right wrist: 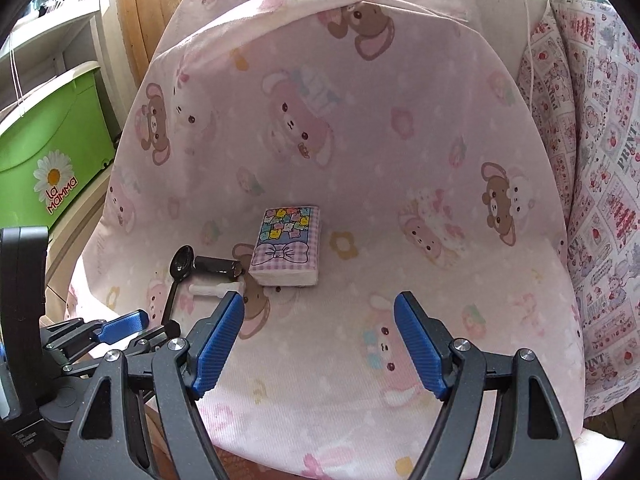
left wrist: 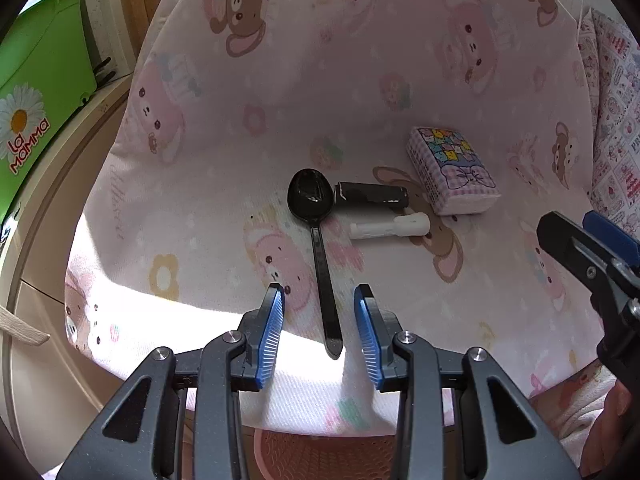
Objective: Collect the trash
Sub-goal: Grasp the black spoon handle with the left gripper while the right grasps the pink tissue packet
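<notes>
Trash lies in a small cluster on the pink cloth [left wrist: 360, 80] draped over the seat: a black spoon [left wrist: 316, 216], a dark tube [left wrist: 372, 197], a white tube [left wrist: 390, 227] and a tissue pack [left wrist: 452, 168].

Nearest, the left gripper [left wrist: 319, 334] hangs over the spoon's handle end, which runs up between its blue pads [left wrist: 272, 336]. The pads stand part-way apart with cloth showing on both sides of the handle, so nothing is pinched yet. This looks like the grasp of the first piece, the spoon. The next move probably calls for settling a little lower and squeezing on the thin, flat handle without bunching the cloth beneath; such a slim handle may twist or slip.

To the side, the right gripper [right wrist: 319, 344] hovers over bare cloth, fingers wide apart and empty, just short of the tissue pack [right wrist: 286, 246].

Further on, the spoon's bowl touches the dark tube; the white tube lies just beside both, the pack beyond them. Off the seat's edge stands a green bin [left wrist: 44, 92].
</notes>
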A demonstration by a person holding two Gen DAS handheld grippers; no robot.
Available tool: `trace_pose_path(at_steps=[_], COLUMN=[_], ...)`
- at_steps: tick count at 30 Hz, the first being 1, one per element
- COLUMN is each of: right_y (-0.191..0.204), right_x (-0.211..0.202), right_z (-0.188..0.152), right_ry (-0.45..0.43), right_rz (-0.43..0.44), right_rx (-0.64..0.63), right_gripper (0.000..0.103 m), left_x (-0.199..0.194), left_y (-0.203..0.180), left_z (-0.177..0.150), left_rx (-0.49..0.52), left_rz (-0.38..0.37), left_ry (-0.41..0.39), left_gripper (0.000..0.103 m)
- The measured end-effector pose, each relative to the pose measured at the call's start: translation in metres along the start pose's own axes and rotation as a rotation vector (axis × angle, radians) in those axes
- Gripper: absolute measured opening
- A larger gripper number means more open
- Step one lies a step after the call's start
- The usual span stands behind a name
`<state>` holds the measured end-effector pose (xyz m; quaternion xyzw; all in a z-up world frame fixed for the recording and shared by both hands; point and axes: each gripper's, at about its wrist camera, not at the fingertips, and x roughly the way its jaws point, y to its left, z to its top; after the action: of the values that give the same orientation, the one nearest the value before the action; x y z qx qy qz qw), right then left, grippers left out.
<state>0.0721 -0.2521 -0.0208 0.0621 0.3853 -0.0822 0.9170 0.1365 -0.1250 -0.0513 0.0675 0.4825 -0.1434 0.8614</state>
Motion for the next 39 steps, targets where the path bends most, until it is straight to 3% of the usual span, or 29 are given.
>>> trace_pose_path(at_steps=[4, 6, 8, 10, 13, 20, 23, 32, 33, 34, 36, 39], right_y=[0.002, 0.002, 0.002, 0.001, 0.001, 0.017, 0.027, 0.017, 0.017, 0.017, 0.016, 0.013], right_x=[-0.004, -0.005, -0.005, -0.006, -0.007, 0.006, 0.024, 0.084, 0.089, 0.092, 0.092, 0.088], right_z=[0.0, 0.0, 0.0, 0.0, 0.0, 0.02, 0.03, 0.034, 0.033, 0.033, 0.032, 0.032], right_ry=[-0.022, -0.024, -0.024, -0.026, -0.033, -0.04, -0.035, 0.128, 0.144, 0.146, 0.126, 0.095], right_rz=[-0.019, -0.018, -0.018, -0.02, -0.021, 0.015, -0.019, 0.04, 0.049, 0.03, 0.002, -0.01], right_rx=[-0.017, -0.017, -0.018, -0.018, -0.018, -0.077, -0.113, 0.011, 0.012, 0.017, 0.026, 0.029], right_gripper=[0.079, 0.079, 0.079, 0.079, 0.079, 0.079, 0.079, 0.079, 0.076, 0.066, 0.055, 0.054], left_x=[0.003, 0.003, -0.001, -0.002, -0.01, -0.051, -0.067, -0.074, -0.074, -0.074, -0.074, -0.077], left_y=[-0.005, -0.003, 0.006, 0.016, 0.026, 0.045, 0.055, 0.07, 0.071, 0.072, 0.073, 0.075], left_z=[0.0, 0.001, 0.0, 0.0, 0.0, 0.007, 0.009, 0.011, 0.011, 0.01, 0.009, 0.008], left_rx=[0.022, 0.004, -0.046, -0.091, -0.112, -0.155, -0.176, -0.207, -0.213, -0.219, -0.223, -0.226], left_rz=[0.024, 0.024, 0.017, -0.01, 0.021, 0.022, 0.039, 0.06, 0.053, 0.048, 0.043, 0.043], left_ry=[-0.012, -0.007, 0.009, 0.019, 0.001, -0.136, -0.195, -0.227, -0.224, -0.222, -0.219, -0.223], left_gripper=[0.034, 0.026, 0.008, 0.007, 0.007, 0.007, 0.007, 0.007, 0.007, 0.007, 0.007, 0.007])
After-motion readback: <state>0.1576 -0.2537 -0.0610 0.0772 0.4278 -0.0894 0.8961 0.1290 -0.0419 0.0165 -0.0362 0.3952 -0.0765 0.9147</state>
